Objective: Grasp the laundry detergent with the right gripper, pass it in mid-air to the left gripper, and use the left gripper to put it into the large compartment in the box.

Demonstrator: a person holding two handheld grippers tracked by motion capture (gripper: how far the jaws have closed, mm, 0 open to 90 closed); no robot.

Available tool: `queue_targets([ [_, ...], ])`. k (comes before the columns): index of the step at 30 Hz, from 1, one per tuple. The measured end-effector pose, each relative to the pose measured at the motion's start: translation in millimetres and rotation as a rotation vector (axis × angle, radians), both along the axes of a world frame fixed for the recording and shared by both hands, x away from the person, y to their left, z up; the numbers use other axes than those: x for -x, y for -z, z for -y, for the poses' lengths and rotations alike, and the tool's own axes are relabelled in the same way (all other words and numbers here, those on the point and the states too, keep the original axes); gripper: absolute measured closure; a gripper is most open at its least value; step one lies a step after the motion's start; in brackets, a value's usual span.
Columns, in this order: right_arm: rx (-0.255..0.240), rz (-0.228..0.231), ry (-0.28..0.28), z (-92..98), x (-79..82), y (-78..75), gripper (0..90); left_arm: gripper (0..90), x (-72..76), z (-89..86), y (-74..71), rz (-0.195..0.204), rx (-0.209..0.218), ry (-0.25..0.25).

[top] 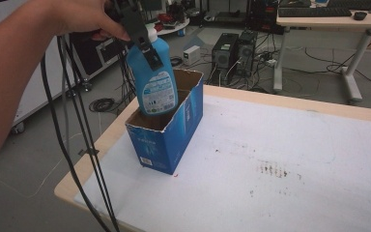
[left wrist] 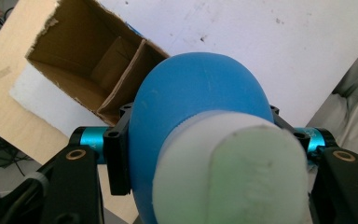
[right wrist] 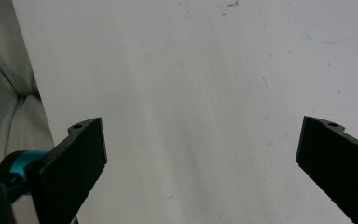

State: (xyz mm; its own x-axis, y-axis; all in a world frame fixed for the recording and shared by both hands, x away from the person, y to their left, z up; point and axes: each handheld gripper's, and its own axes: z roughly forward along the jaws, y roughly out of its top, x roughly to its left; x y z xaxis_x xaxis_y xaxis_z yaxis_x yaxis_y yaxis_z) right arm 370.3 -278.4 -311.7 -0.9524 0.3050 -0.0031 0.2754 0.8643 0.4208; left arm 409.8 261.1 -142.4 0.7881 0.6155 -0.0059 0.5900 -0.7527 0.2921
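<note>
1. Over table's near-left corner: blue bottle (top: 153, 77) w/ white cap, tilted, lower end dipped into open top of blue cardboard box (top: 166, 130).
2. Gripped near its neck by left gripper (top: 142, 36), jaws clamped on either side of bottle; hand (top: 84, 17) on gripper at top of high view, forearm along left edge, black cables (top: 77, 140) hanging down past table edge.
3. From left gripper view: bottle (left wrist: 200, 102) seen from cap end, white cap (left wrist: 230, 170) closest, blue shoulder between both black jaws; box (left wrist: 81, 63) beyond, brown inside, cardboard divider splitting it into compartments.
4. Box upright on white table cover (top: 270, 159), top edge torn, near wooden edge.
5. Right gripper (right wrist: 200, 154): jaws spread wide, nothing between, pointed down at bare white cover (right wrist: 191, 70).
6. Dark stain marks (top: 273, 170) on cover, well apart from box.
</note>
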Motion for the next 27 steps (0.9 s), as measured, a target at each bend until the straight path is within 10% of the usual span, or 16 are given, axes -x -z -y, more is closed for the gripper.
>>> queue_targets([
  [27,0.010,-0.026,0.004,-1.9,-2.0,11.5,1.1,37.9,-17.5,0.6,107.6,-0.072,-0.033,0.032],
])
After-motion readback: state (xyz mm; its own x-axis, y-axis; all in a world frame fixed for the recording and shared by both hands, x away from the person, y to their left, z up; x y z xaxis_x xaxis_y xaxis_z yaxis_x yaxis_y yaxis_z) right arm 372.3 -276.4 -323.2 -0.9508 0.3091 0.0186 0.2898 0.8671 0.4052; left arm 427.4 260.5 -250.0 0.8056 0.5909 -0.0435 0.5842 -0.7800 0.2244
